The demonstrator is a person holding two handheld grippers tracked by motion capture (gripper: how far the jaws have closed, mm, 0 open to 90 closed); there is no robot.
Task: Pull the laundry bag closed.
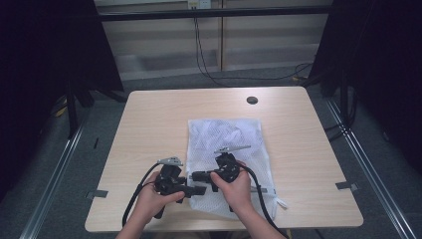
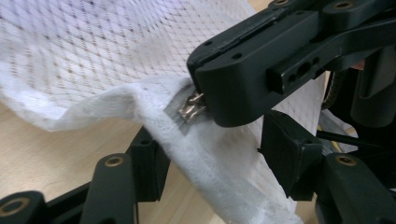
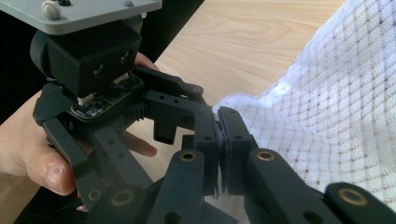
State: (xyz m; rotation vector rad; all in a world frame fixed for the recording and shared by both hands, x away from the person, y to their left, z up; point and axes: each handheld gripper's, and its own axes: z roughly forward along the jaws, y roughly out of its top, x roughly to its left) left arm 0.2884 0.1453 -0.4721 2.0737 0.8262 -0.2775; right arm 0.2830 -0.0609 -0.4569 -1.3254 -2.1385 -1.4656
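White mesh laundry bag (image 1: 226,144) lies flat on the desk (image 1: 149,124), near its front edge. Right tool (image 2: 205,100) is clenched on the bag's metal zipper pull (image 2: 190,108) at the near-left corner. Left tool (image 2: 210,163) straddles the bunched hem there, jaws apart, not gripping.

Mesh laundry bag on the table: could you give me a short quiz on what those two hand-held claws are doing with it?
1. True or false: the right claw is shut on the edge of the mesh laundry bag.
2. The left claw has its jaws: A) open, with the bag's hem between them; B) shut on the hem; C) far from the bag.
3. What small metal part sits at the right claw's tip?

Key: 1 true; 2 A; 3 the zipper pull.
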